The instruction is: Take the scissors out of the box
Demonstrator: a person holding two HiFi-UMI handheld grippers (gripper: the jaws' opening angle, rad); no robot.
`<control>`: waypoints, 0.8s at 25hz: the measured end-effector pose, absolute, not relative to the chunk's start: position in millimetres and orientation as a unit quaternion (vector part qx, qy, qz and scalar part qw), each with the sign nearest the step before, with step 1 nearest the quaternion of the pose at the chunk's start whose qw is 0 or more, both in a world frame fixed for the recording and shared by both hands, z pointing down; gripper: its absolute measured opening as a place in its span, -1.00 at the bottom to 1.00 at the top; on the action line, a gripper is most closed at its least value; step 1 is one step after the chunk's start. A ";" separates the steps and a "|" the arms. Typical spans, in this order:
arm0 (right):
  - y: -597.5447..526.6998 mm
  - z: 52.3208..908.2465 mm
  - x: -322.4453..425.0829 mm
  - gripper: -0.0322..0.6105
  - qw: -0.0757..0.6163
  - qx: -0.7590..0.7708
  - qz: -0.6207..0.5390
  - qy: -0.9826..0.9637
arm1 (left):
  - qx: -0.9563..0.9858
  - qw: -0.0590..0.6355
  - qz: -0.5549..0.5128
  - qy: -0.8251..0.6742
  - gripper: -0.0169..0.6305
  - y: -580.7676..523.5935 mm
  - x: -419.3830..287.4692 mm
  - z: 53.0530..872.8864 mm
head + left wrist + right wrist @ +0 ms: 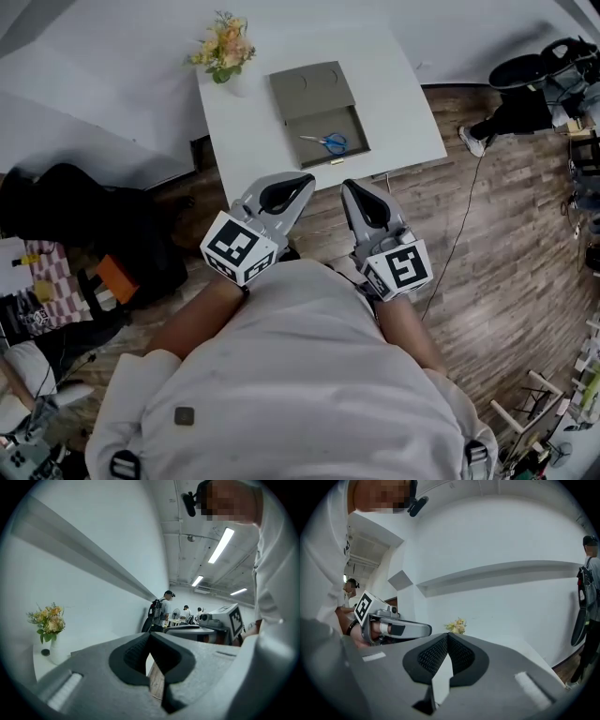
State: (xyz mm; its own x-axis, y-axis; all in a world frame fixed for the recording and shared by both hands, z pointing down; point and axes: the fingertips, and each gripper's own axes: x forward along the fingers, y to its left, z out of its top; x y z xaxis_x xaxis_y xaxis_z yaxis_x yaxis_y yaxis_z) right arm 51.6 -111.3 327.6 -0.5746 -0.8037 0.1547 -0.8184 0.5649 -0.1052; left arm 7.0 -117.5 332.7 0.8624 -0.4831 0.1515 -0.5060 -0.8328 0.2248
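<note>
Blue-handled scissors (pixel 327 142) lie in the open tray of a grey-green box (pixel 319 125), whose lid (pixel 309 89) is folded back on the white table (pixel 244 122). Both grippers are held side by side in front of the person's chest, over the wooden floor and short of the table's near edge. My left gripper (pixel 298 178) (pixel 150 634) is shut with nothing in it. My right gripper (pixel 349 185) (pixel 448 634) is also shut and empty. Neither gripper view shows the box or the scissors.
A vase of flowers (pixel 223 47) (pixel 47 620) stands at the table's far left corner. A black bag (pixel 84 225) lies on the floor at left, a cable (pixel 459 244) runs at right, and a black chair (pixel 534 70) sits at the upper right. People (pixel 161 613) stand in the background.
</note>
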 end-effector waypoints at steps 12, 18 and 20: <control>-173.0 332.7 26.6 -0.87 0.060 0.499 0.078 -0.861 | 0.964 0.149 0.033 -0.218 -0.94 -178.5 -26.2 340.3; -195.3 343.7 51.4 -0.87 0.067 0.498 0.091 -0.860 | 0.960 0.154 0.045 -0.228 -0.94 -199.4 -17.8 349.6; -204.8 348.2 59.8 -0.87 0.072 0.486 0.097 -0.866 | 0.957 0.156 0.050 -0.240 -0.94 -207.0 -14.7 351.7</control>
